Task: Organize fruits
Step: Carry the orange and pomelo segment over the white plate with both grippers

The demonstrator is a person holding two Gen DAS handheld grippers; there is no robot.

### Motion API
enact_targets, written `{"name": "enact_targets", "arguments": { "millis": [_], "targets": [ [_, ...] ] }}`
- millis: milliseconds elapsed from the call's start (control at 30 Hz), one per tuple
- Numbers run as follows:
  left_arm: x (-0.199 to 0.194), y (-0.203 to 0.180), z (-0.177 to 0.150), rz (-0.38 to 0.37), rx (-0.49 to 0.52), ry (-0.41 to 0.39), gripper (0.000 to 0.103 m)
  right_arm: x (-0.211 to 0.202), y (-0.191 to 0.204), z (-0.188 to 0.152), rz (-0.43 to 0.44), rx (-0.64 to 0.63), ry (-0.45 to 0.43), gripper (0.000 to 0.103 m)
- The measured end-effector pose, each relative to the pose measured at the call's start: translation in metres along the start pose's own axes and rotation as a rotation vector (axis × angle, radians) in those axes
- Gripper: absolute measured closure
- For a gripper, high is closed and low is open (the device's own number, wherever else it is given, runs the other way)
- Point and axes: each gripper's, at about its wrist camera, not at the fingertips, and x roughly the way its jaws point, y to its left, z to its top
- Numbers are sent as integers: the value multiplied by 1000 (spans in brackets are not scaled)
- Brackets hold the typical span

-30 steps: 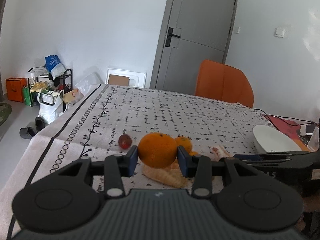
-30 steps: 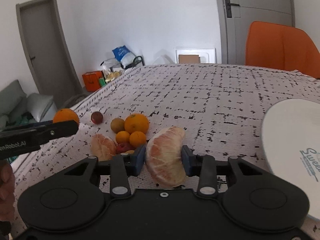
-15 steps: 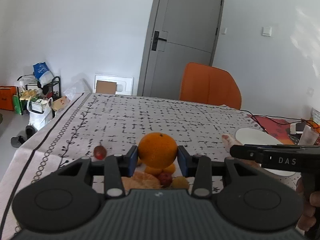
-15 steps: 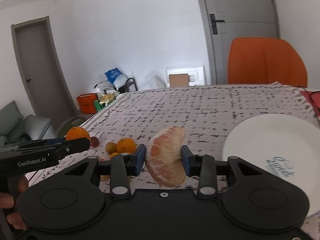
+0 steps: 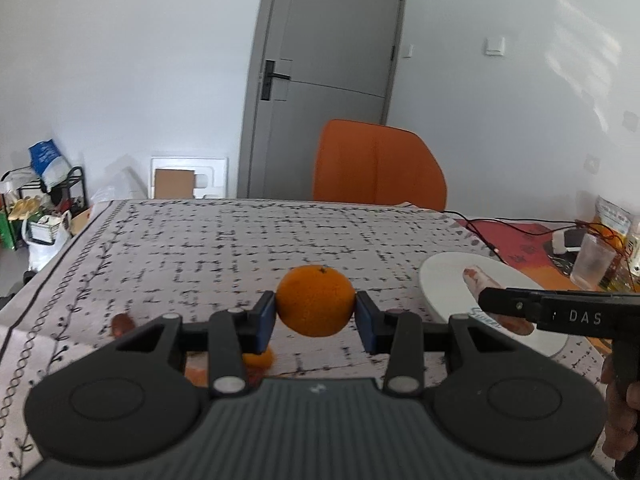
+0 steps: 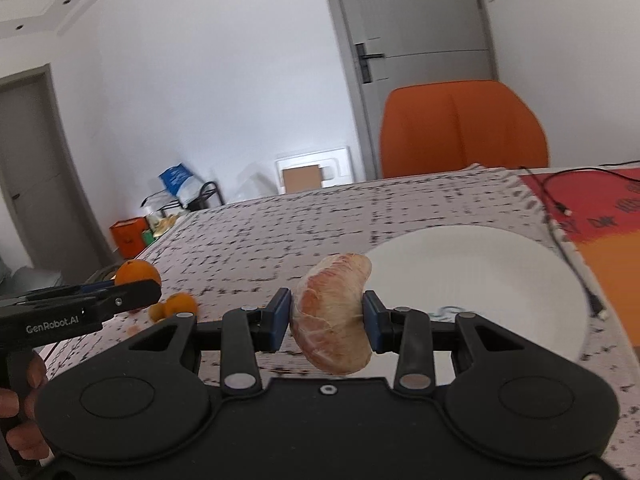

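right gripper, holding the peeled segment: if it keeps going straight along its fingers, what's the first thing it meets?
Probably the white plate. The right gripper points slightly downward with the pomelo segment clamped, and the plate lies on the tablecloth just ahead and to the right; depth is unclear, so it might meet cloth first.

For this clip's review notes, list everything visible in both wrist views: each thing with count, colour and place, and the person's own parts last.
orange: 1, orange, held in the left gripper above the table
peeled citrus piece: 1, pale pink-orange, held in the right gripper beside the plate
loose fruits: several, orange and dark red, on the cloth at the table's left
plate: 1, white, on the table's right, nothing on it
tablecloth: 1, white with black marks, covering the table
chair: 1, orange, behind the table
door: 1, grey, back wall
plastic cup: 1, clear, far right
cable: 1, black, right of the table
left gripper: 1, black, shut on the orange
right gripper: 1, black, shut on the peeled piece
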Motion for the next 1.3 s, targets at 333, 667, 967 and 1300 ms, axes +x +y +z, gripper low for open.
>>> {"name": "enact_targets", "arguments": {
  "millis": [333, 667, 967, 1300],
  "targets": [
    [16, -34, 4, -44, 35, 10, 62, -14, -39, -3, -74, 48, -31, 66],
    [33, -61, 10, -88, 63, 13, 62, -16, -68, -6, -144, 64, -40, 66],
    [46, -82, 14, -130, 81, 15, 62, -17, -82, -4, -190, 59, -49, 66],
    [66, -100, 13, -158, 67, 38, 62, -26, -90, -4, -202, 55, -100, 54]
  ]
}}
